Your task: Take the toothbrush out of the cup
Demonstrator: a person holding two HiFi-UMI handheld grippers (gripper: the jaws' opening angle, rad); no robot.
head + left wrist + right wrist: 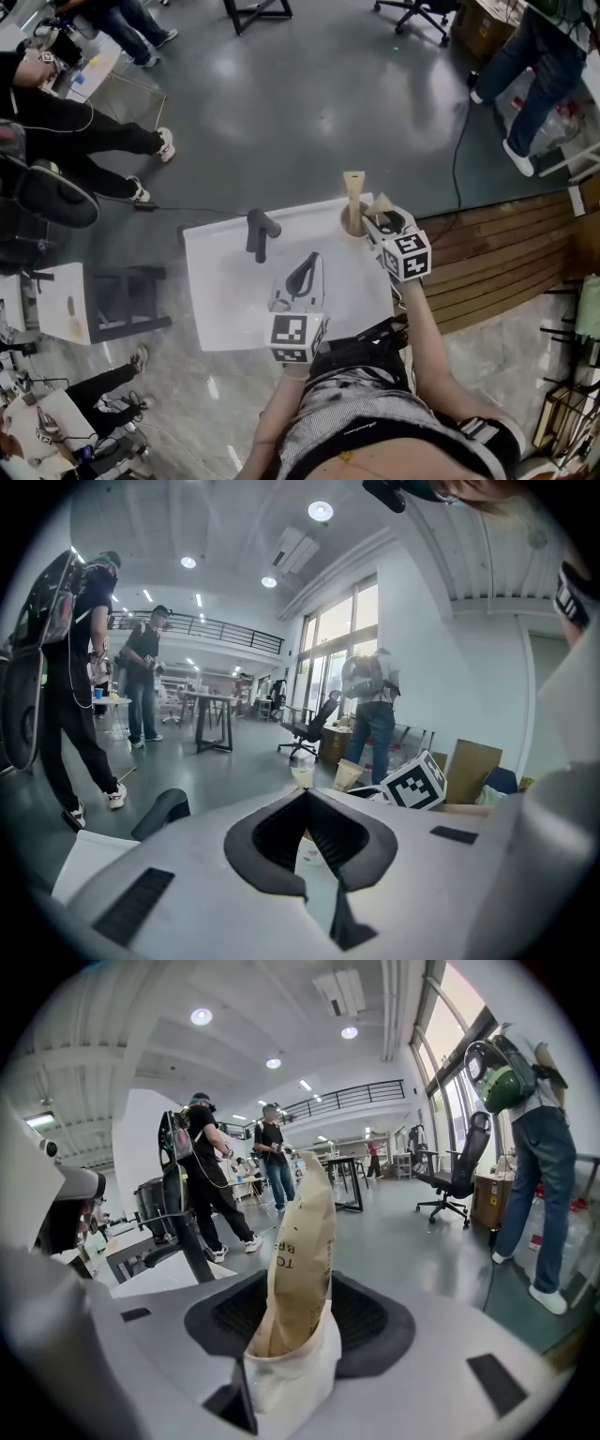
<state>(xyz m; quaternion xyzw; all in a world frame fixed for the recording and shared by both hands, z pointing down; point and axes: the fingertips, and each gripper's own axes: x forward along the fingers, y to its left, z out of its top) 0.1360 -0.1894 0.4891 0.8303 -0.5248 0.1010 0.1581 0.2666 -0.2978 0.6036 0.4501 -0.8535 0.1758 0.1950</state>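
Your right hand-held gripper has its jaws apart around the white cup, where the paper-wrapped toothbrush stands upright, at the worktop's far corner. Your left hand-held gripper is closed and empty.

Bright, even indoor light, ceiling lights and tall windows as sources, soft glare on glossy floor, fisheye bending and dark corners in both gripper views, nearest foreground soft.

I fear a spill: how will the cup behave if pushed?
The cup looks small and thin, so probably light and easy to slide. The tall toothbrush pack standing in it likely makes it top-heavy, apt to tip.
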